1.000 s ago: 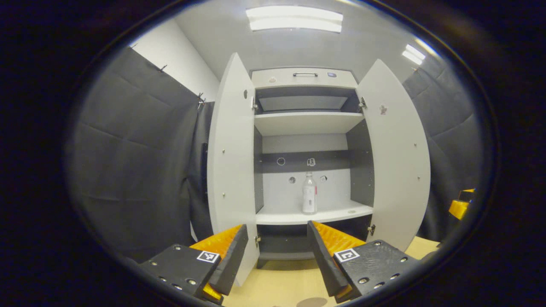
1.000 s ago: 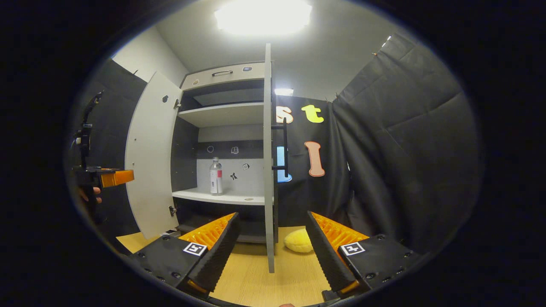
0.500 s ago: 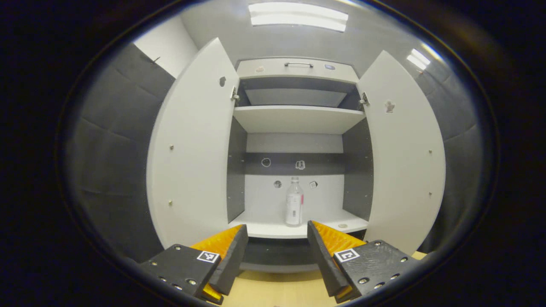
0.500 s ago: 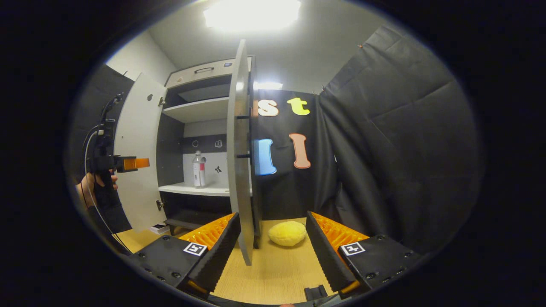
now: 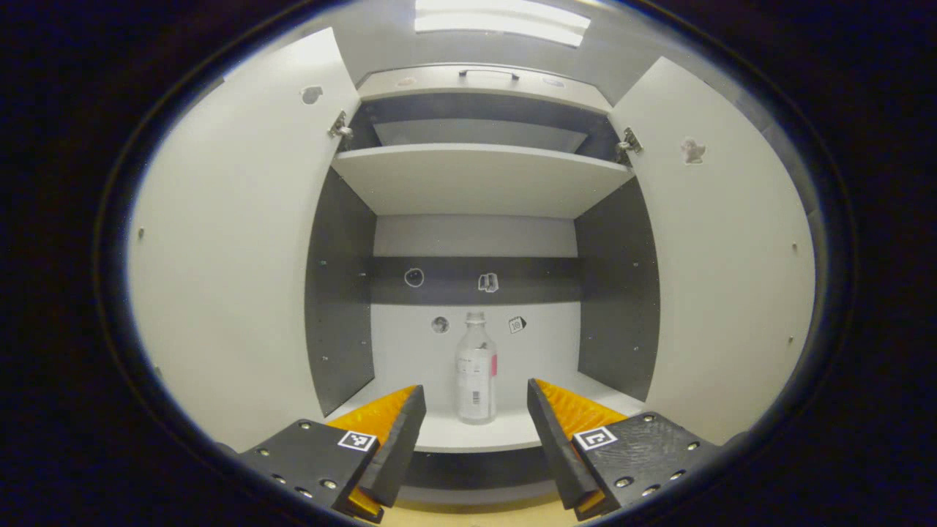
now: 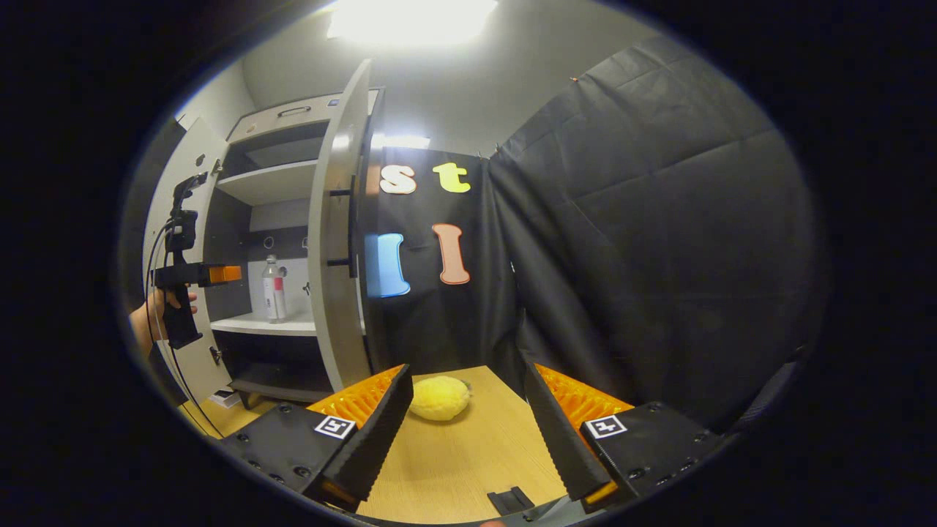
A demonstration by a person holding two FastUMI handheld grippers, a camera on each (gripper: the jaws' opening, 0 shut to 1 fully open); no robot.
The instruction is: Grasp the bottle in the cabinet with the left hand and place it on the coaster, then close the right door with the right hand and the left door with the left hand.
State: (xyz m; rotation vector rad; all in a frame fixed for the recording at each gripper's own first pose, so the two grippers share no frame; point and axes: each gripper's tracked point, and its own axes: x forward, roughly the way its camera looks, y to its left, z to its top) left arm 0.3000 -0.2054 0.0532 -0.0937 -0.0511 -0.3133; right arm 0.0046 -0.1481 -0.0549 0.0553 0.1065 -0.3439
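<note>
A clear bottle [image 5: 476,369] with a pale label stands upright on the cabinet's lower shelf [image 5: 476,435]. My left gripper [image 5: 476,399] is open, its fingers framing the bottle from a short way in front, not touching it. Both white doors stand open: the left door [image 5: 234,249] and the right door [image 5: 725,256]. In the right gripper view the bottle [image 6: 274,290] shows inside the cabinet, with the left gripper [image 6: 212,274] and the hand holding it in front of the opening. My right gripper [image 6: 465,388] is open and empty over the wooden table [image 6: 468,446].
A yellow soft object [image 6: 439,397] lies on the table near the black cloth wall. The right door's edge [image 6: 333,241] with its dark handle [image 6: 353,227] juts toward me. An upper shelf [image 5: 476,179] spans the cabinet. A small dark piece [image 6: 511,501] lies at the table's near edge.
My left gripper has moved forward toward the cabinet, and the bottle now sits between its open fingers' line of sight. The right gripper has swung to the right, away from the cabinet opening.
</note>
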